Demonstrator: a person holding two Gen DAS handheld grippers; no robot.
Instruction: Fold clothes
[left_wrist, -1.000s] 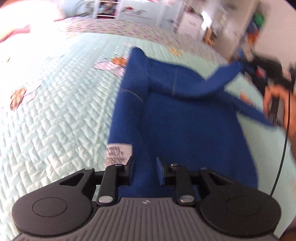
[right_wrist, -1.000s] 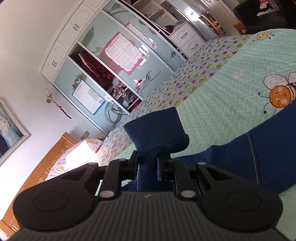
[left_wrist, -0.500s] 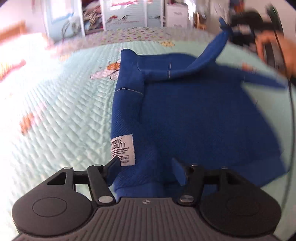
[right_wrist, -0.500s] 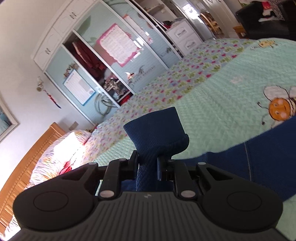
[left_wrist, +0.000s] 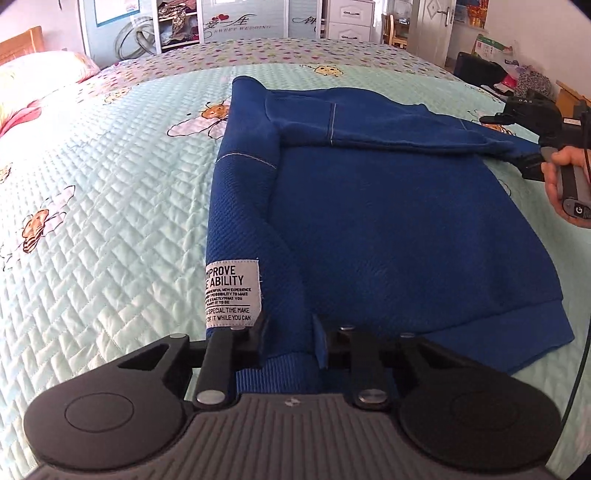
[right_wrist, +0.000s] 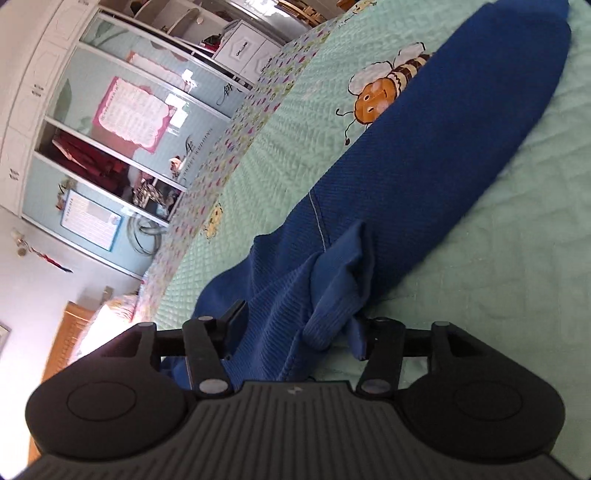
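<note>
My left gripper (left_wrist: 288, 345) is closing its jaws on the hem of the blue sweatshirt (left_wrist: 388, 221) spread on the bed (left_wrist: 110, 221). My right gripper (right_wrist: 295, 328) is opening, sleeve cuff (right_wrist: 340, 288) loose between them at twelve o'clock. I'd lay it flat before withdrawing.

Near hem of blue sweatshirt (left_wrist: 388, 229) hidden behind left gripper (left_wrist: 289, 345) body; left side of white label (left_wrist: 233, 293) wraps round the fold, first letters lost. Right gripper (left_wrist: 532, 162) only partly seen at frame edge w/ hand (left_wrist: 565, 184) cut off, fingertips not visible there. Sleeve cuff (right_wrist: 332, 295) bunched in right wrist view, lower part behind gripper body; far end of sweatshirt soft & blurred, wardrobe (right_wrist: 110, 155) contents too small to tell.
</note>
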